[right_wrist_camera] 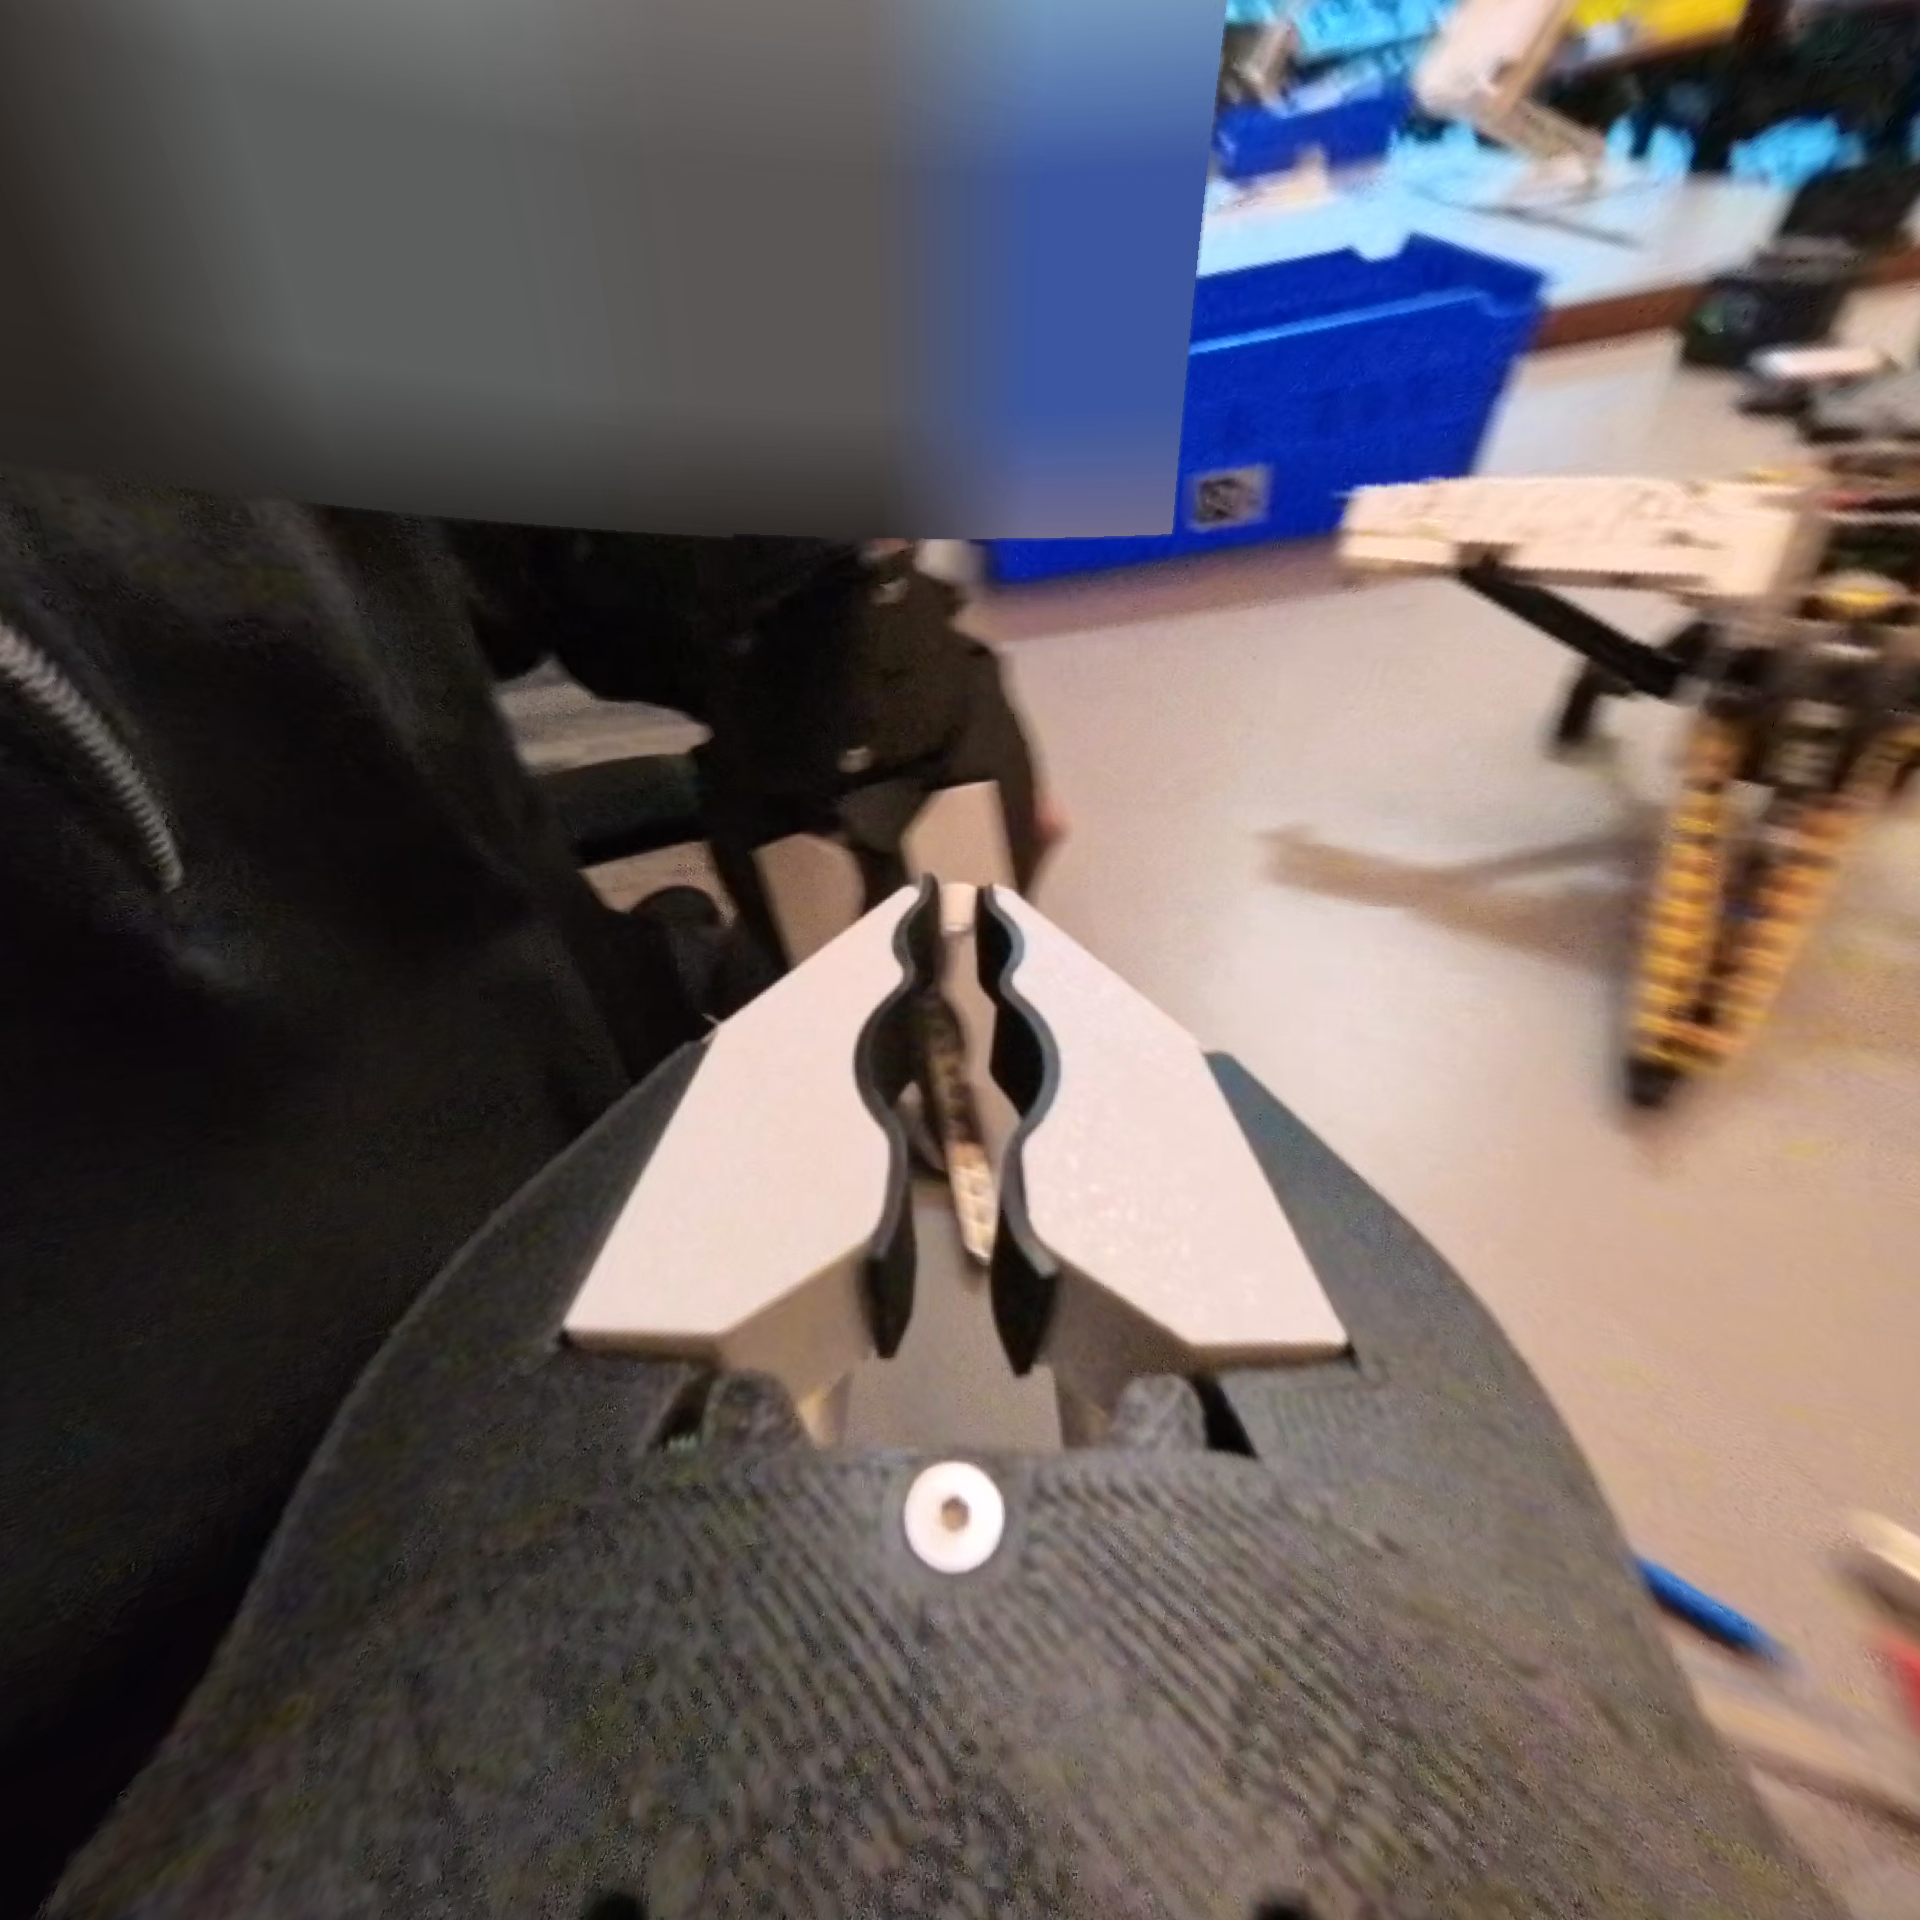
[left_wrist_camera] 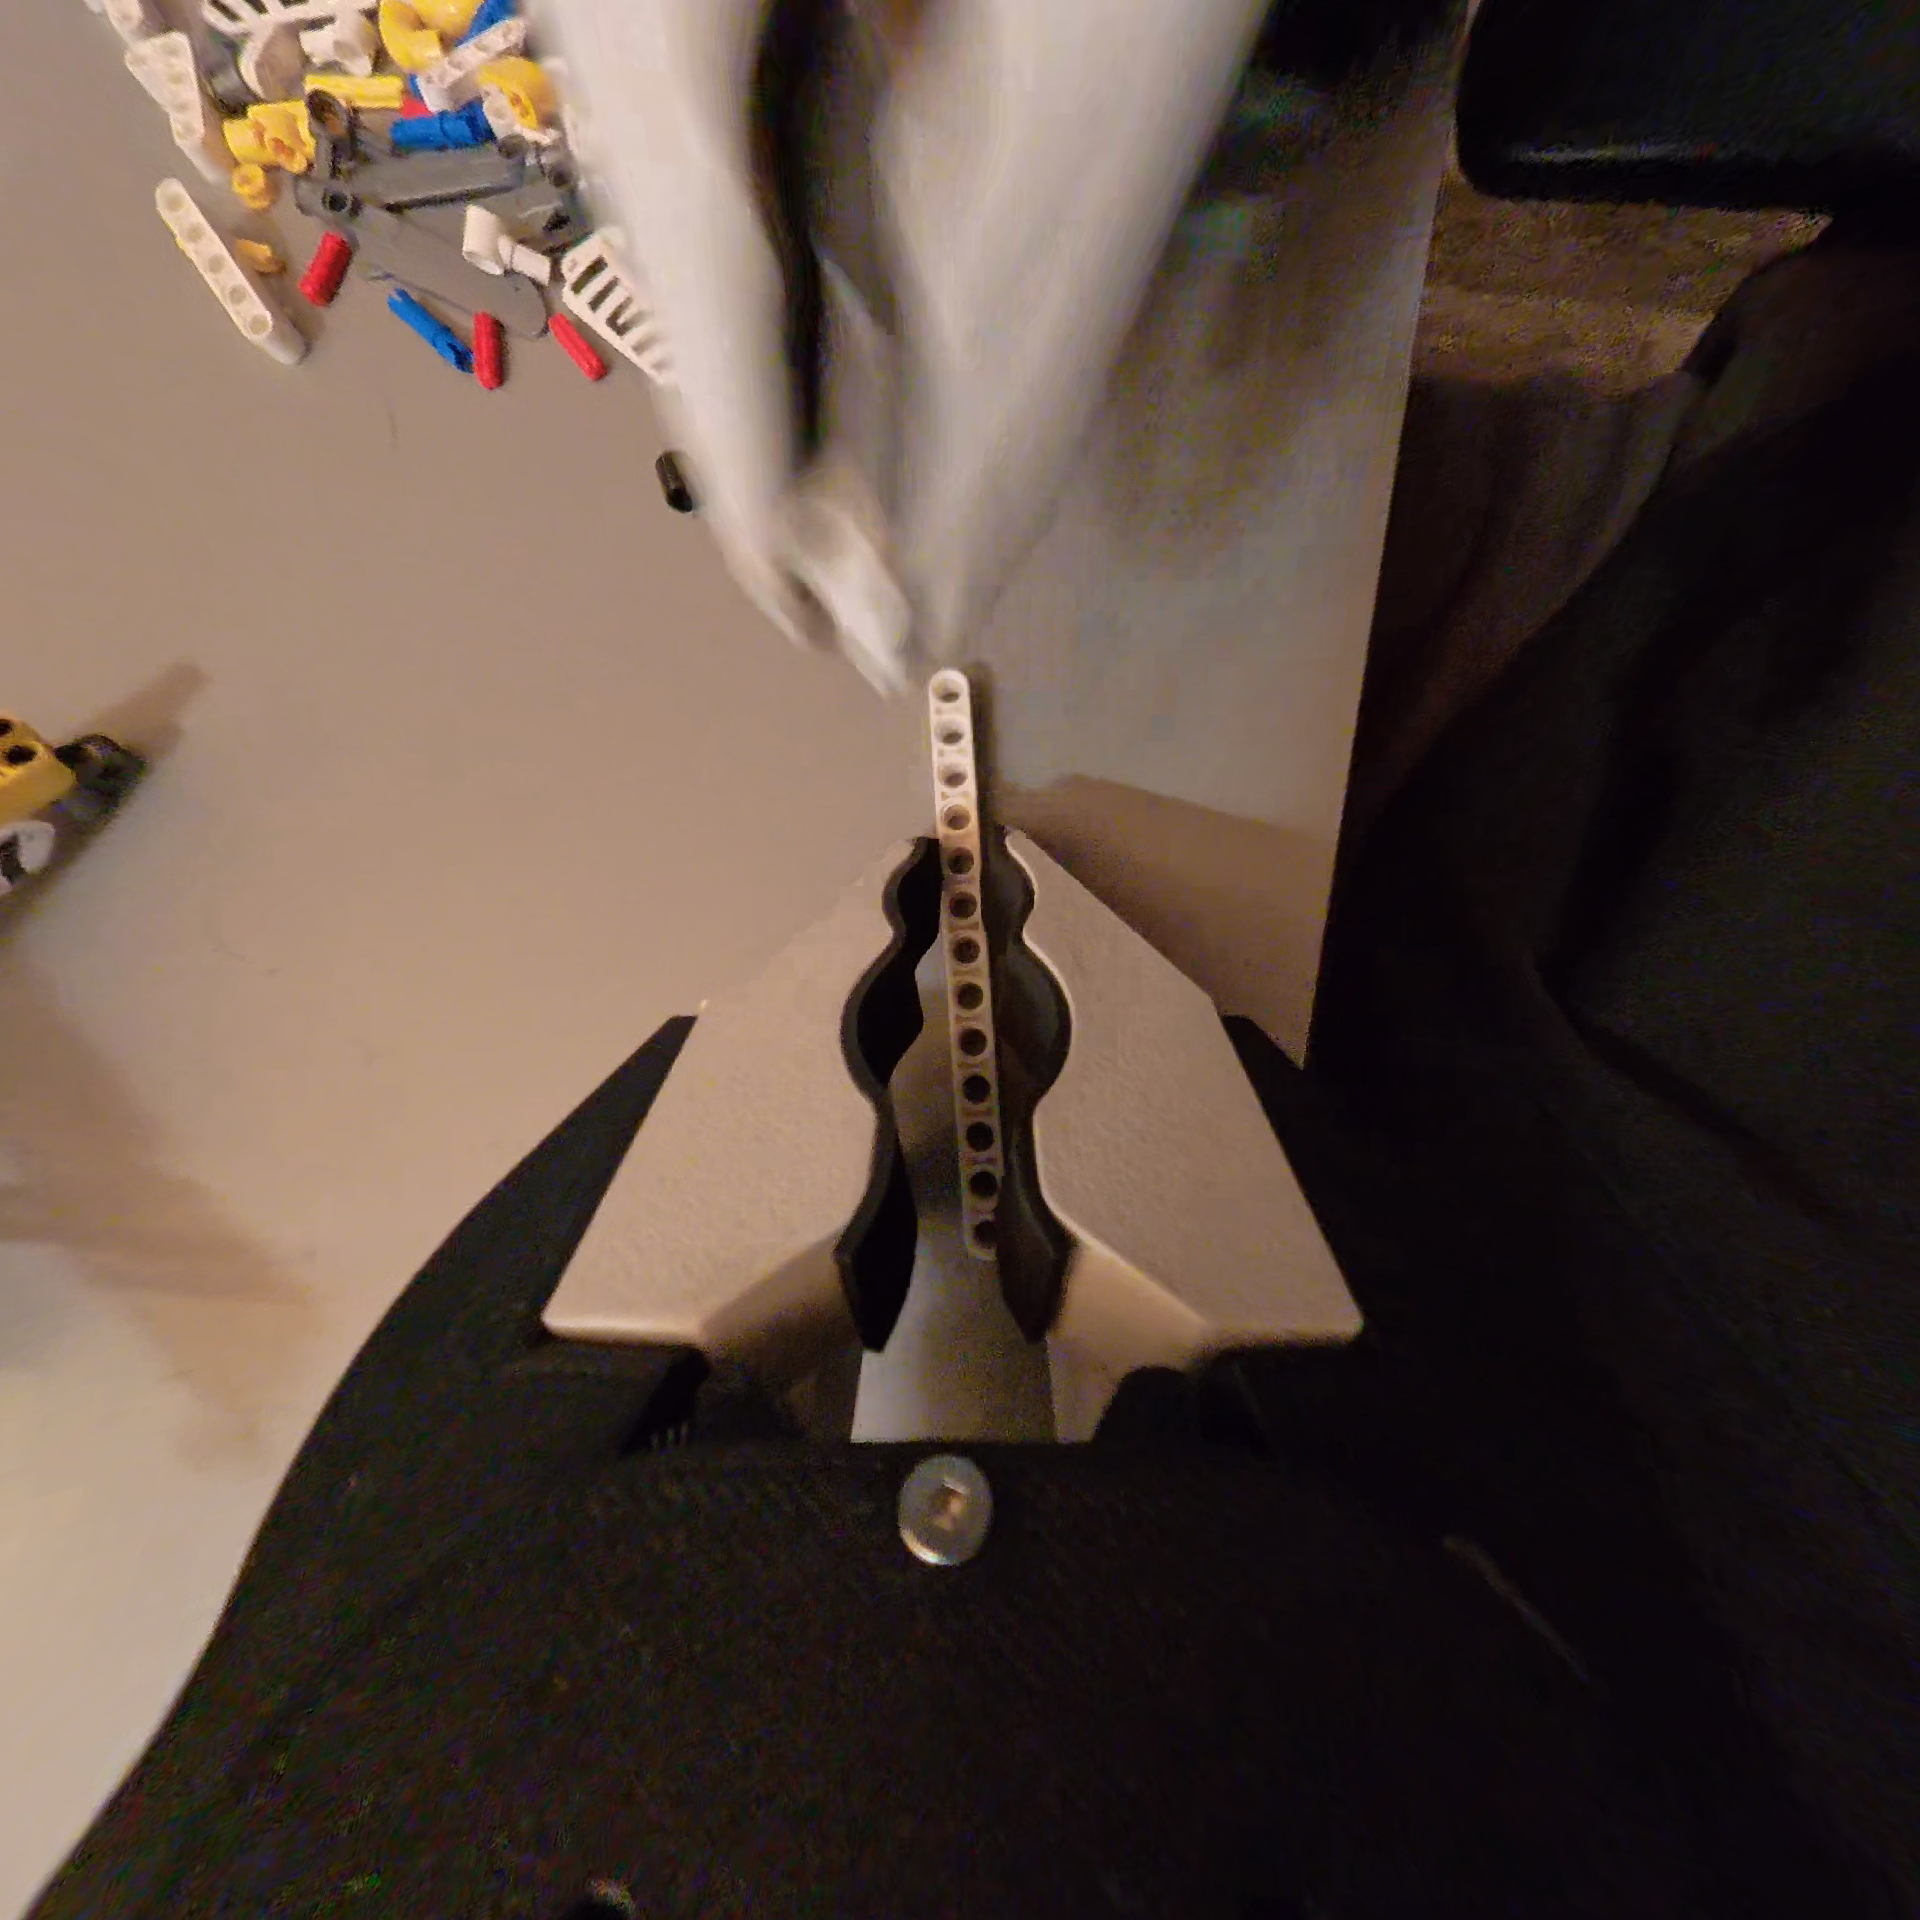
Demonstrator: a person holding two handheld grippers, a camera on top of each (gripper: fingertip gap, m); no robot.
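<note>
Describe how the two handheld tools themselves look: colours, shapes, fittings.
Both match. The left tool has two pale grey wedge-shaped fingers lined with wavy black pads, on a black textured body with a silver screw at its centre. The right tool has the same grey fingers, black scalloped pads and screw. No cables show.

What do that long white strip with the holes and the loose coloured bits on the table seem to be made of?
The white holed strip, held between the left gripper pads, looks like moulded hard plastic: smooth, slightly glossy, evenly spaced round holes. The pile of coloured pieces looks like the same plastic: saturated red, blue and yellow, crisp moulded edges.
</note>
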